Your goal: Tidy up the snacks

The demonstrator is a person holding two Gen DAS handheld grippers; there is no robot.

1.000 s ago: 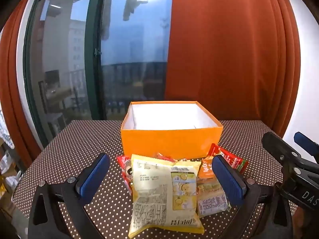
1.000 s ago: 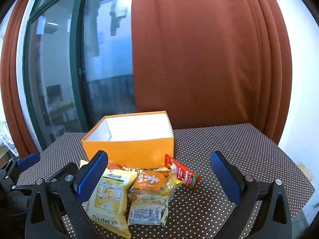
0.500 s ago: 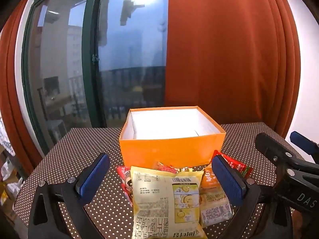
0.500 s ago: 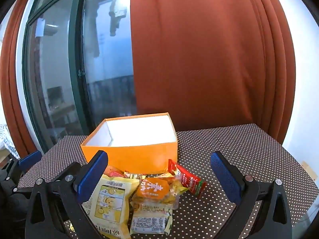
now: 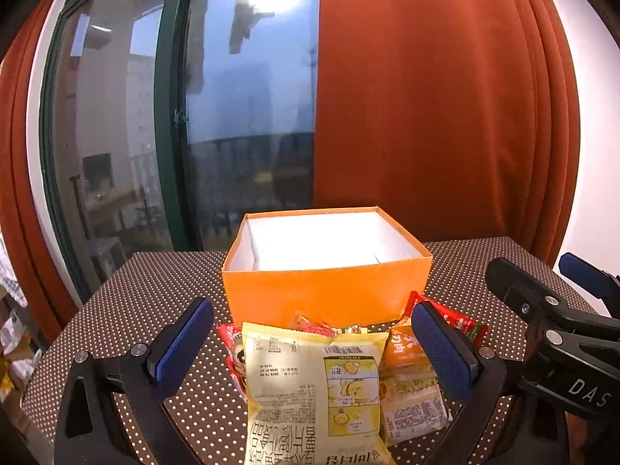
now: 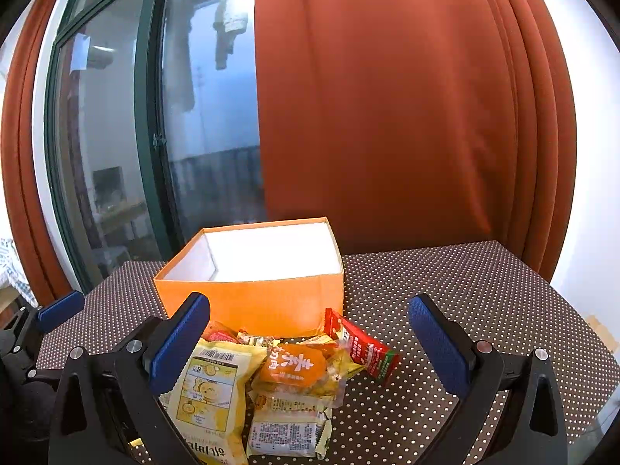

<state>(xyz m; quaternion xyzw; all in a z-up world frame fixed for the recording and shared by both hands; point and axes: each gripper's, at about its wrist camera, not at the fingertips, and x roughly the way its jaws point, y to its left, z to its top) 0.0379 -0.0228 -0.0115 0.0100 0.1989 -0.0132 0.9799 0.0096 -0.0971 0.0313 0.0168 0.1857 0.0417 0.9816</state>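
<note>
An orange box (image 5: 327, 294) stood open on the dotted tablecloth (image 6: 465, 290), with a red curtain (image 5: 426, 108) and a dark window (image 5: 248, 116) behind it. The snack pile lay just near of the box's front wall. A large yellow packet (image 5: 314, 395) lay with its long axis running near to far, its near end cut off in the left wrist view. An orange packet (image 6: 292, 366) sat to its right, partly over a clear one, and a red packet (image 6: 364, 347) angled off farther right. Smaller wrappers behind were too hidden to identify. The left gripper (image 5: 314, 352) and right gripper (image 6: 308, 348) both hung wide apart, holding nothing.
</note>
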